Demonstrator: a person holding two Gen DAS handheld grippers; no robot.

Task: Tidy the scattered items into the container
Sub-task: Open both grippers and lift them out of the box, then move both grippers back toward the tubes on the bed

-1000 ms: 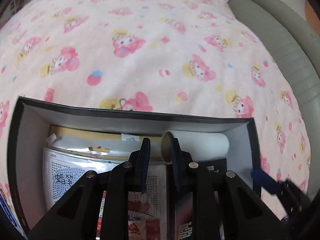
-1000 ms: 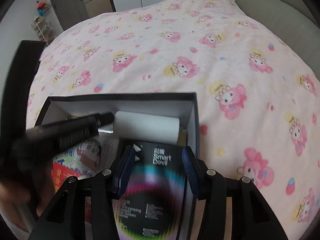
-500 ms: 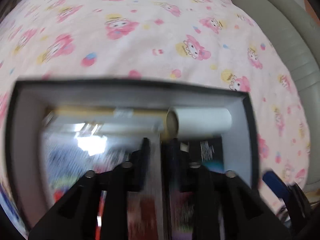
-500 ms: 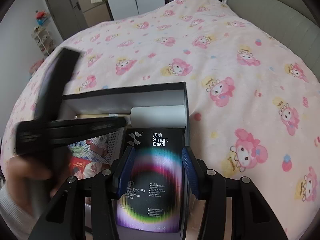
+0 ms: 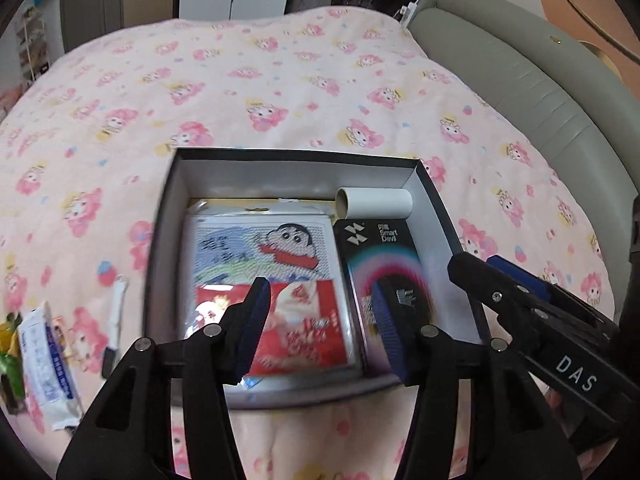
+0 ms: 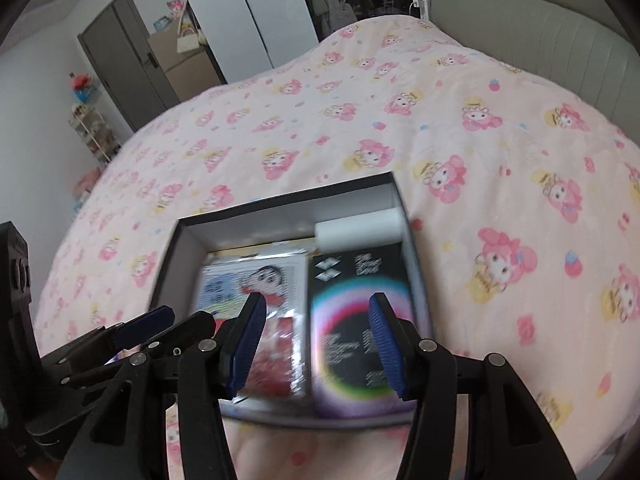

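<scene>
Black-walled, the box (image 5: 434,204) on the pink blanket (image 5: 280,80) already holds the cartoon packet (image 5: 264,264), the dark screen-protector carton (image 5: 380,256) and the white tube (image 5: 376,202), so with my left tongs (image 5: 320,328) and right tongs (image 6: 318,344) both wide and empty, I judge only the sachet (image 5: 48,364) and small stick (image 5: 114,312) outside the box's left wall remain.

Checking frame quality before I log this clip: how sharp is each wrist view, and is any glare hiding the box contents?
Left wrist view: mostly sharp, box and cartoon packet readable, slight smear on the black carton, mild sheen on the packet. Right wrist view: box contents motion-blurred, carton text unreadable, blanket sharper. Both show fisheye bending.
</scene>
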